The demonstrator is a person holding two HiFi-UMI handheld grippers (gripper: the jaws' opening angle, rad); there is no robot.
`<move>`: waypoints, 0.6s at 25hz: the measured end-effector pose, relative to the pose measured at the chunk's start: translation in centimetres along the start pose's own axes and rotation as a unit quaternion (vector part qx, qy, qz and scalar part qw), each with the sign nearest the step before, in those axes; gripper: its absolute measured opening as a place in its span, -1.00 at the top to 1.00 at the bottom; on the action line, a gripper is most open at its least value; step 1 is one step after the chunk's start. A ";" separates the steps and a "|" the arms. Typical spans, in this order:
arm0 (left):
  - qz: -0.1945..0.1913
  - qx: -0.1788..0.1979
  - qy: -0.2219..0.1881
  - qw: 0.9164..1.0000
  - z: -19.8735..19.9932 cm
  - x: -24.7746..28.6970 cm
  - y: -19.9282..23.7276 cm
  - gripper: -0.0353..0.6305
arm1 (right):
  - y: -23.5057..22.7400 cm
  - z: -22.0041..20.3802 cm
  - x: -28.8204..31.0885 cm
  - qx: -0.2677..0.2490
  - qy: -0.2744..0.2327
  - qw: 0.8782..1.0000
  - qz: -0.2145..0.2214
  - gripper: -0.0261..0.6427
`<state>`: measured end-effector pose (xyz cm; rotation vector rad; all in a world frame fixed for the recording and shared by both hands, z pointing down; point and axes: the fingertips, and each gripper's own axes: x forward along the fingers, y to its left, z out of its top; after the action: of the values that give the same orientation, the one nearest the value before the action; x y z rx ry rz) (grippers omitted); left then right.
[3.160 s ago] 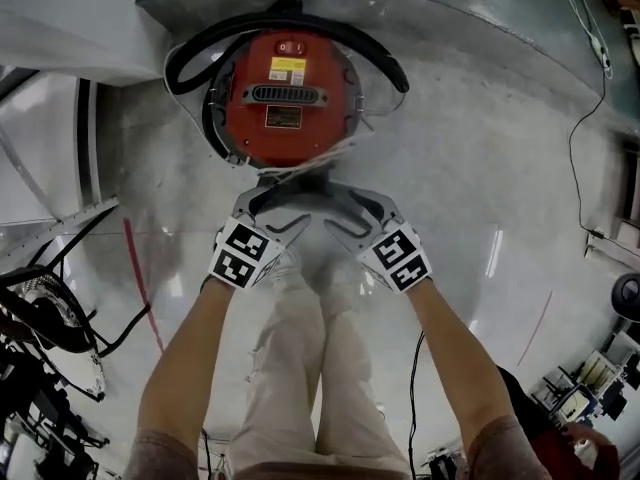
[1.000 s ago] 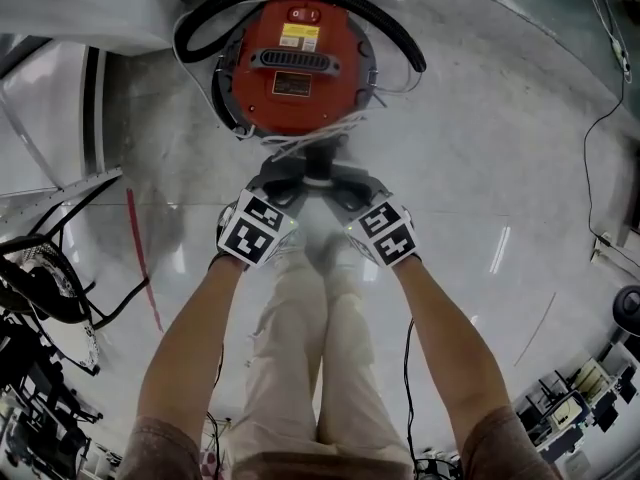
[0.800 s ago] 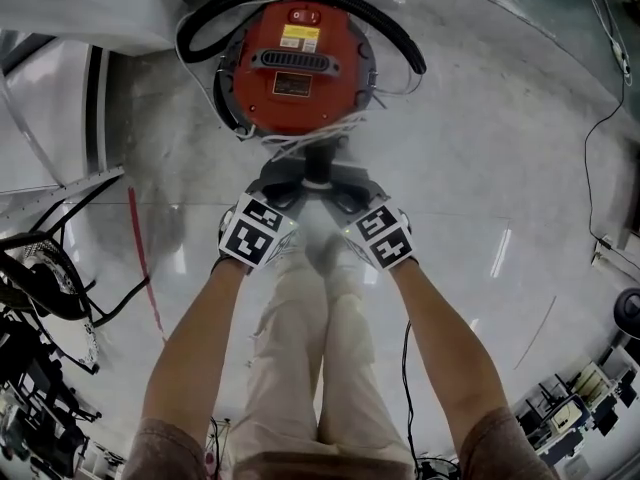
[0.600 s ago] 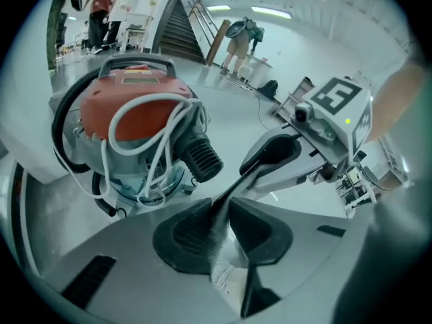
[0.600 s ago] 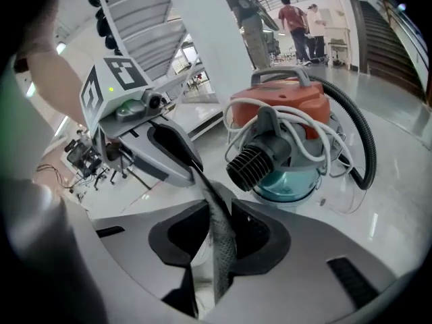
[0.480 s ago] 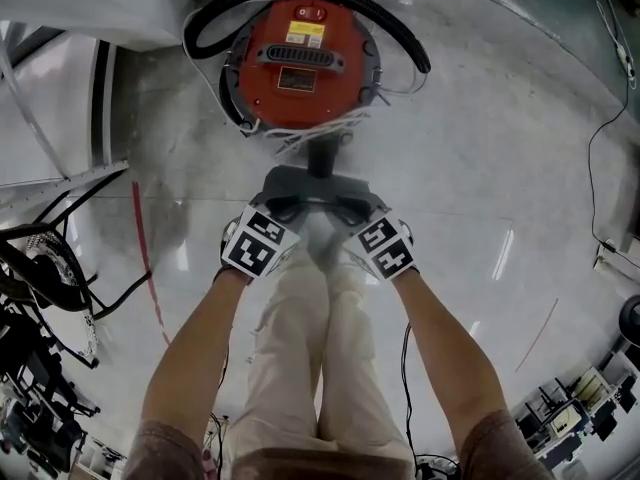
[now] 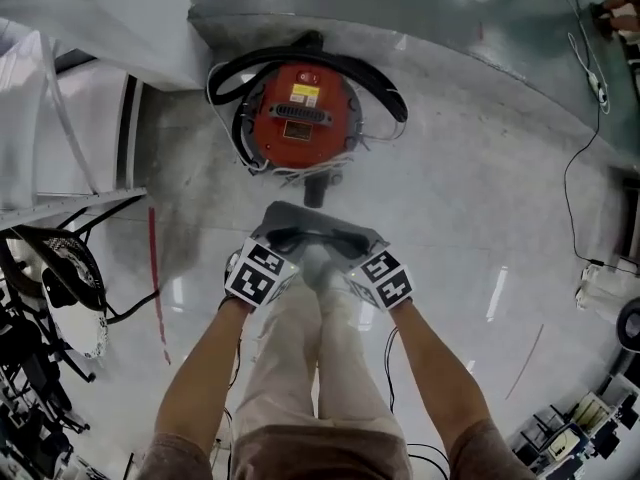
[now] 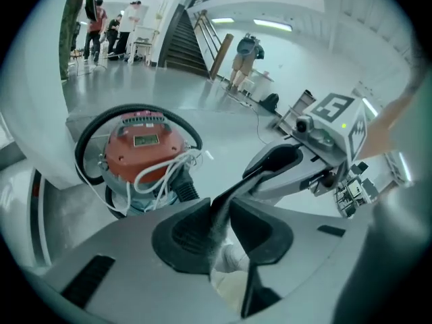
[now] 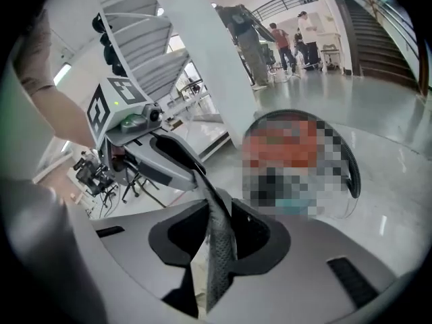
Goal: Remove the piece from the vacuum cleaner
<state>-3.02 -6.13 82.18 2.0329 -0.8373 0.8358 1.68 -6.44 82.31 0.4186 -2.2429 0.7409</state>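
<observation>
Grey piece (image 7: 318,218) is off the vacuum cleaner (image 7: 300,118), held above the floor near its black tube (image 7: 314,190). Left claw (image 7: 284,240) and right claw (image 7: 352,242) each clamp one end. Removal looks done; probably only setting it down remains.

Both bare forearms, left (image 7: 205,368) and right (image 7: 432,363), reach forward and converge in front of the body. The left gripper (image 7: 284,236) and the right gripper (image 7: 352,238) slant downward side by side. Each is clamped on the near edge of one thin grey piece (image 7: 318,220). The right gripper's jaws have just been closing on it.
</observation>
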 end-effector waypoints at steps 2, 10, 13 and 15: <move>0.004 0.001 -0.015 1.000 1.6 -2.7 -1.3 0.62 | 1.4 2.1 -2.5 -0.006 -0.013 1.000 -0.002 0.66; 0.018 0.039 -0.078 0.996 10.3 -14.7 -6.0 0.61 | 6.4 12.5 -13.2 -0.067 -0.071 0.995 0.004 0.66; 0.026 0.071 -0.104 0.992 13.8 -19.1 -7.2 0.61 | 8.2 16.8 -17.1 -0.092 -0.109 0.990 -0.002 0.68; 0.028 0.084 -0.123 0.988 15.8 -22.3 -8.6 0.60 | 9.9 18.8 -19.5 -0.105 -0.129 0.986 -0.002 0.71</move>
<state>-4.72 -9.01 53.73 2.3031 -0.9921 0.7147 0.00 -8.88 53.55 0.4368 -2.5306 0.4616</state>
